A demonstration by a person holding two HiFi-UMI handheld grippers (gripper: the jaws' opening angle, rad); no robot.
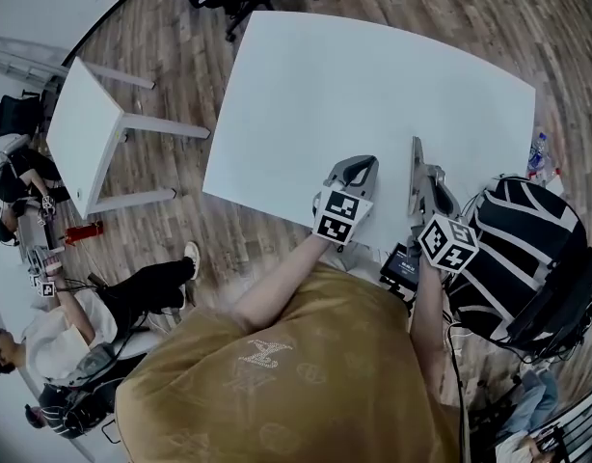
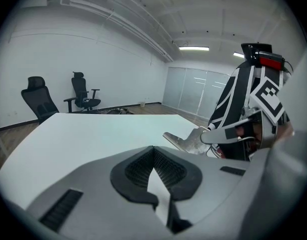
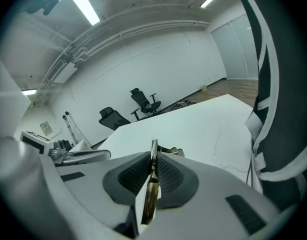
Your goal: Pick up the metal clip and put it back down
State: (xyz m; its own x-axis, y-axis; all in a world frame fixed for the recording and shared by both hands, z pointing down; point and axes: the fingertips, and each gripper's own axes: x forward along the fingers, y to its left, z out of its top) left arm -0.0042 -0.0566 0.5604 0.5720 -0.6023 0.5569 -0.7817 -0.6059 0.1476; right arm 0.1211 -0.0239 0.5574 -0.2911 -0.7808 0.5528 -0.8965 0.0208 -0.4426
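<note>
A: Right gripper (image 3: 152,155), what are its fingers doing?
B: Clamped on the clip (image 3: 149,199), a thin metal strip edge-on between the pads, poking just past the tips.
A: Left gripper (image 2: 153,156)?
B: Fingers together, nothing between them. The table (image 3: 208,129) lies beyond the tips, with chairs (image 3: 143,104) farther off.

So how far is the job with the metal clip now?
Done: the right gripper has the metal clip pinched between its pads. In hand: holding it near the white table's front edge. Left: setting it down and releasing. The left gripper is shut, empty.
</note>
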